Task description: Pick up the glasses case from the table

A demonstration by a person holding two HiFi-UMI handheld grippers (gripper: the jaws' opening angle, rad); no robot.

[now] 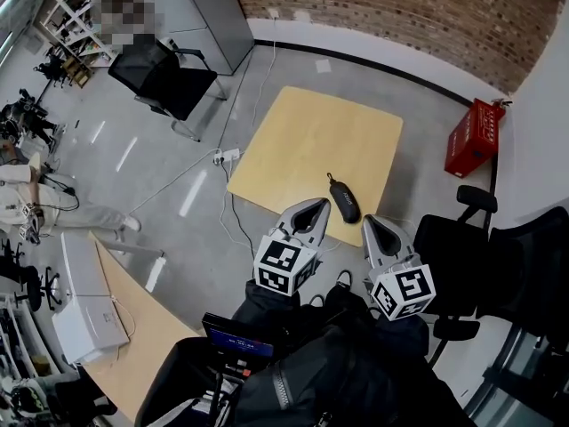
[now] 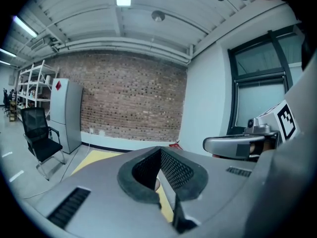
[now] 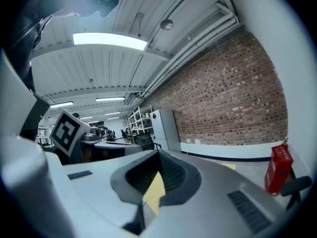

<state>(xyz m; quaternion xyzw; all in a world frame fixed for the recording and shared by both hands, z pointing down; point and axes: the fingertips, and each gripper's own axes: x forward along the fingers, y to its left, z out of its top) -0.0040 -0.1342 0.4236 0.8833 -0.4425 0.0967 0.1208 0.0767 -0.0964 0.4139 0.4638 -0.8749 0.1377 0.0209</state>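
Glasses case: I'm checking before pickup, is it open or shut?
Shut, as far as the head view shows: the glasses case lies flat on the table as one dark oblong, no lid raised.

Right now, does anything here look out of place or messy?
Nothing is spilled or broken. The glasses case lies alone near an edge of the table, which sits askew to the brick wall. A power strip with cables lies loose on the floor beside it.
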